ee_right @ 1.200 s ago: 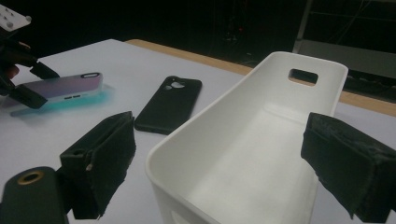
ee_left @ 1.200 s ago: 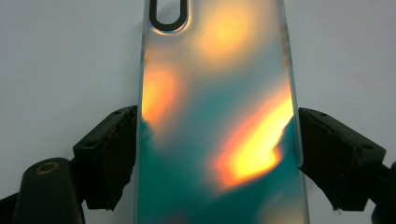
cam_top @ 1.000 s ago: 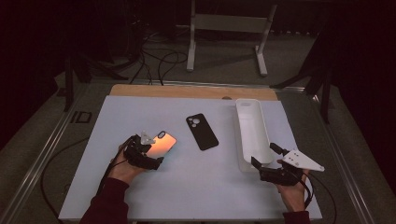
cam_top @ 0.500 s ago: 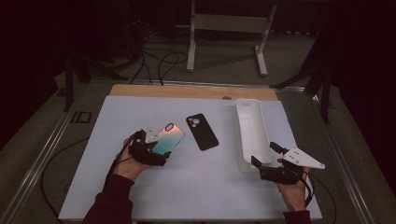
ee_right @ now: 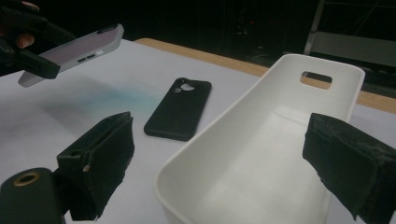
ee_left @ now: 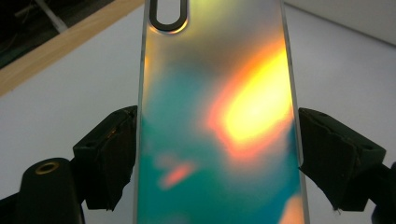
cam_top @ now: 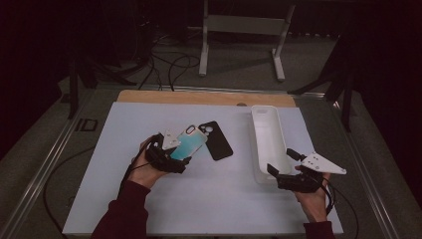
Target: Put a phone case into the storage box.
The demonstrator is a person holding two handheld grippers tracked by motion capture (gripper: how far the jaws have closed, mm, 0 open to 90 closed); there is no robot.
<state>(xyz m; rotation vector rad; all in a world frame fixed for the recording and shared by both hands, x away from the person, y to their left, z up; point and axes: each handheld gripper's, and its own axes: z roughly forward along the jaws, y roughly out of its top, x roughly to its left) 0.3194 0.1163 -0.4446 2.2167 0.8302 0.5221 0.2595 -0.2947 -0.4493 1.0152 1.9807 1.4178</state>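
An iridescent phone case (cam_top: 191, 143) hangs tilted above the white table top, its camera end pointing up and toward the black case. My left gripper (cam_top: 176, 157) is shut on its long edges; in the left gripper view both pads press the sides of the iridescent case (ee_left: 219, 116). A black phone case (cam_top: 215, 140) lies flat just right of it. My right gripper (cam_top: 282, 160) stands open at the near end of a white tray (cam_top: 259, 130), with the empty tray (ee_right: 261, 154) between its wide jaws. The right gripper view also has the black case (ee_right: 179, 108) and the lifted case (ee_right: 74, 51).
A wooden strip (cam_top: 199, 97) runs along the table's far edge. Beyond it stand a metal frame (cam_top: 244, 25) and cables on the floor. A metal rail (cam_top: 45, 164) borders the table's left side.
My left gripper has lifted the iridescent case off the table and carried it right, toward the black case. The right gripper has stayed put.
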